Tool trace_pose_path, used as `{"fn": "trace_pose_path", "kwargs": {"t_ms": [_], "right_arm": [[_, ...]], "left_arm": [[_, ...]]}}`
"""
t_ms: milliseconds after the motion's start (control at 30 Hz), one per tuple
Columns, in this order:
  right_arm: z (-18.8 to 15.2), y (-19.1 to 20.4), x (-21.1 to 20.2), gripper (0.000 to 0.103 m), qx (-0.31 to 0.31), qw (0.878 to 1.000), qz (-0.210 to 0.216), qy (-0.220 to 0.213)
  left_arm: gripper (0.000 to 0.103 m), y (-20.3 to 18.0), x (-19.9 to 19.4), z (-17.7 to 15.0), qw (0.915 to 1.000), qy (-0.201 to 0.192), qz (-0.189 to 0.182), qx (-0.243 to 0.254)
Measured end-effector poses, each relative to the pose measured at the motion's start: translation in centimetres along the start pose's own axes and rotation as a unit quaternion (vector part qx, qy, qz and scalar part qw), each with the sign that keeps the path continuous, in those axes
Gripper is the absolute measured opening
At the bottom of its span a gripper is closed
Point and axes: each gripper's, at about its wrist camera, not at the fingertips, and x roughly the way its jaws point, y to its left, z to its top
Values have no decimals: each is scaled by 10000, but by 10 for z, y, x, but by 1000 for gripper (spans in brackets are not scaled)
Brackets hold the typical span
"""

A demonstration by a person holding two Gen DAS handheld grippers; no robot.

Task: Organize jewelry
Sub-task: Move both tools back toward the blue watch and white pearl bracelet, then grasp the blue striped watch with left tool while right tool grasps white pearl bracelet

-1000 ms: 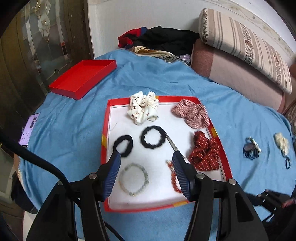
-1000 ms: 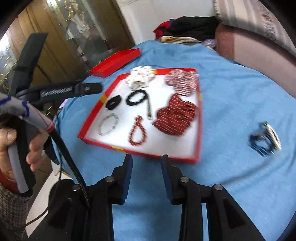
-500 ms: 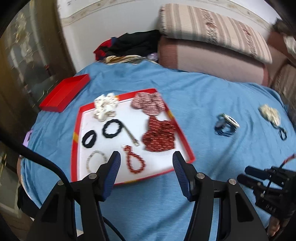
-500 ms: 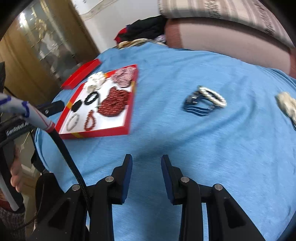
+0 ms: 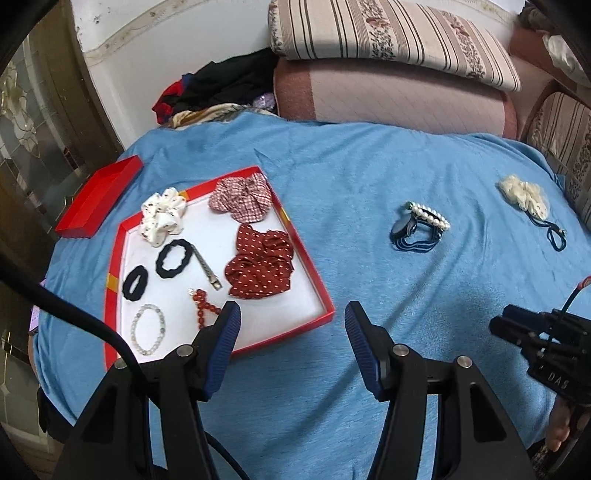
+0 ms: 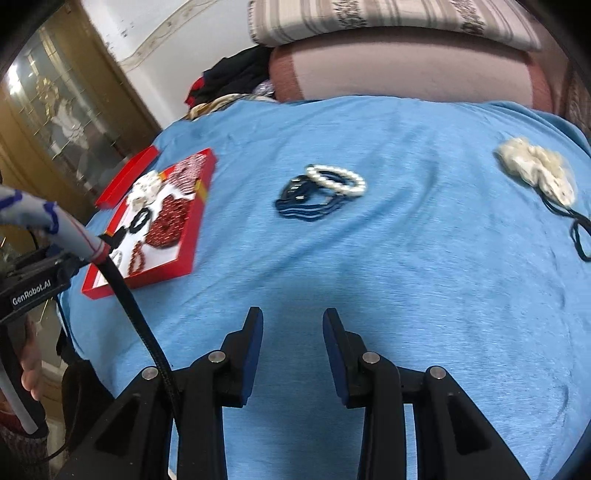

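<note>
The left tongs [image 5: 291,325] hang wide open and hold nothing, poised above the blue cloth [image 5: 369,177] just off the near right corner of the red tray [image 5: 310,258]. Inside that white-lined tray lie a cream patterned scrunchie [image 5: 162,216], a red-and-white checked scrunchie [image 5: 242,199], a dark red dotted scrunchie [image 5: 260,264], two black hair ties [image 5: 173,257] and [image 5: 135,283], a slim metal bar clip [image 5: 207,267], a pale bead bracelet [image 5: 147,328] and a red bead bracelet [image 5: 202,308] (its lower part is hidden behind the left finger). A red lid [image 5: 98,197] sits apart on the cloth, beyond the tray's far left corner. The right tongs [image 6: 293,325] are open too, the gap narrower, with nothing between the pads, low over bare cloth. Ahead of them, well apart from the tray [image 6: 188,236], lies a pearl bracelet [image 6: 336,179] touching a dark blue hair tie bundle [image 6: 304,205]; further right rests a cream flower hair tie [image 6: 535,170] with a dark cord trailing from it. Striped cushions [image 5: 388,33] and a pile of dark clothes [image 5: 221,85] lie beyond the cloth.
</note>
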Motion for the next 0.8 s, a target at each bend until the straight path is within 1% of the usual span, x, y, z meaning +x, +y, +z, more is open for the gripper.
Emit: {"fn": "trace_pose_path", "kwargs": {"t_ms": [133,267,400,467,533,567,667,700,800], "right_arm": [[2,-25,-1,37,214,9996,-164,-34],[5,-51,-3,37,436,9985,-328,-107],[9,-67,-2,37,642,9974,-306,-140],[14,-68,0,37,643,9973,-315,-176],[21,-67,3,37,617,9974,-291,-217],[25,-67,5,37,601,9975,-281,-228],[36,-67,10,37,534,9978,-265,-287],[41,-67,12,37,512,9978,-269,-321],[55,-68,18,37,506,9976,-258,-397]], "left_arm": [[58,-7,15,1,9999,137,-102,6],[58,-22,38,6,9989,276,-363,47],[58,-42,66,15,9968,422,-676,91],[58,-53,85,23,9944,510,-928,36],[58,-62,99,31,9925,574,-1081,-32],[58,-67,108,37,9903,597,-1250,-93],[58,-82,126,49,9855,648,-1561,-124],[57,-88,130,52,9849,650,-1605,-85],[58,-102,144,64,9859,639,-1546,34]]}}
